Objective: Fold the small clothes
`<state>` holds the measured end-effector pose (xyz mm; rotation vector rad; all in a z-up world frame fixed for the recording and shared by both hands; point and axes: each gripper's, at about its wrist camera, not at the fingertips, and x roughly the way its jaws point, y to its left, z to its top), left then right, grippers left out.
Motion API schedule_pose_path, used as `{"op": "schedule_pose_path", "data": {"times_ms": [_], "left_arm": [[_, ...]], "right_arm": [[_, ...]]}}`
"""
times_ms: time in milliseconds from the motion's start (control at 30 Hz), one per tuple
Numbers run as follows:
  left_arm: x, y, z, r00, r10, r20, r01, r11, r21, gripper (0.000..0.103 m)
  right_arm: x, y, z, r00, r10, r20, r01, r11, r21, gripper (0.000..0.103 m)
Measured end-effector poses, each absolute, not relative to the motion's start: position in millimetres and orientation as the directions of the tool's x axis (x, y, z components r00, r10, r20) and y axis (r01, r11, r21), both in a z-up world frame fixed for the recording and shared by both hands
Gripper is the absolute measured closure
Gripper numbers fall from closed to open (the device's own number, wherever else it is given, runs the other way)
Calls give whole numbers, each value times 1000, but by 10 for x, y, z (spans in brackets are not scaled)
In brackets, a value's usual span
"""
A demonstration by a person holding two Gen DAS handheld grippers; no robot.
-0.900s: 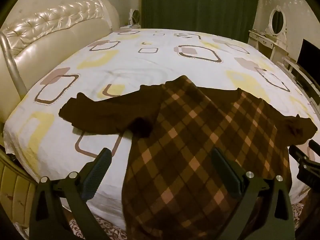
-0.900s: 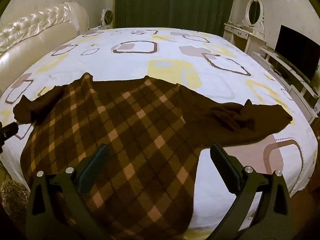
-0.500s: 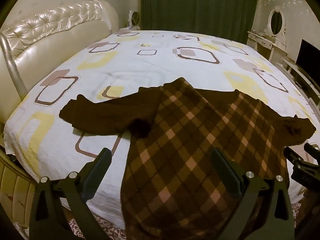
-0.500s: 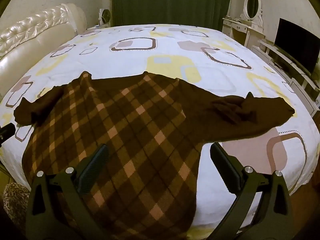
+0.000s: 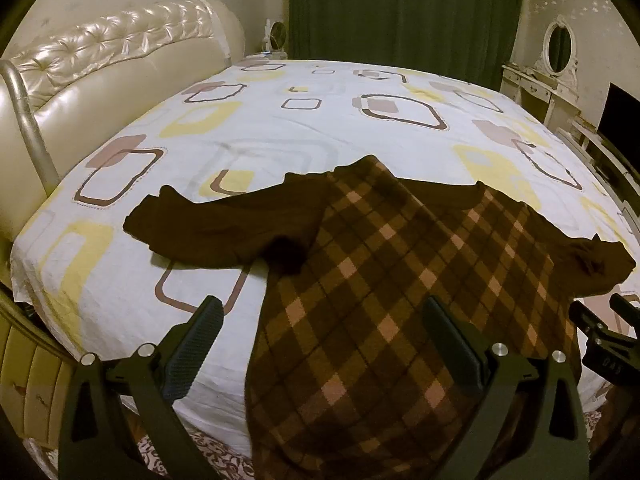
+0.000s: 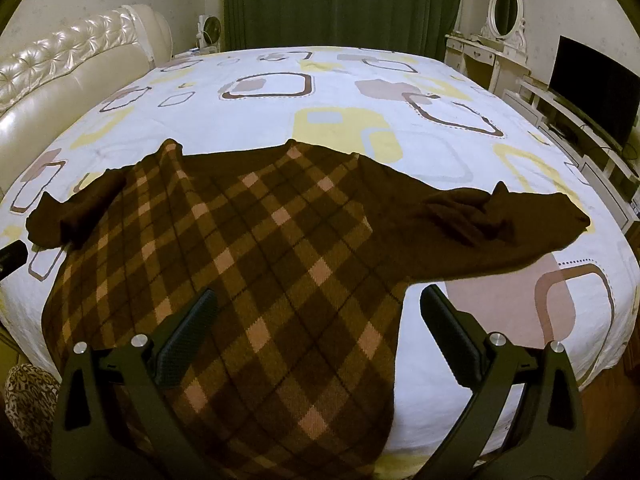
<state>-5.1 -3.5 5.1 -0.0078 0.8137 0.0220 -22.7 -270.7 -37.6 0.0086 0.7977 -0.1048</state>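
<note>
A brown plaid sweater (image 5: 384,280) with plain dark brown sleeves lies spread flat on the bed, its hem hanging over the near edge. It also shows in the right wrist view (image 6: 260,264). The left sleeve (image 5: 224,228) stretches left; the right sleeve (image 6: 480,224) stretches right, with a crumpled cuff. My left gripper (image 5: 324,320) is open and empty, above the sweater's lower left side. My right gripper (image 6: 320,312) is open and empty, above the sweater's lower right side.
The bed has a white sheet (image 5: 280,132) with yellow and brown squares. A padded cream headboard (image 5: 100,72) stands at the left. A dark green curtain (image 6: 340,0) hangs behind. A white dressing table with mirror (image 6: 500,40) and a TV (image 6: 592,88) stand at the right.
Both grippers have shifted slightly; the views have tilted a little. The sweater lies as before. Both grippers stay open.
</note>
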Motion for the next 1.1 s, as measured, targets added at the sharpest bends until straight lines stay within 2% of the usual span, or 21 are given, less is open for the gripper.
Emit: {"op": "schedule_pose_path", "data": {"times_ms": [1100], "left_arm": [[-42, 34, 36, 685, 20, -728, -34, 999, -4, 4]], "right_arm": [[-231, -2695, -399, 690, -93, -718, 97, 995, -36, 2]]}}
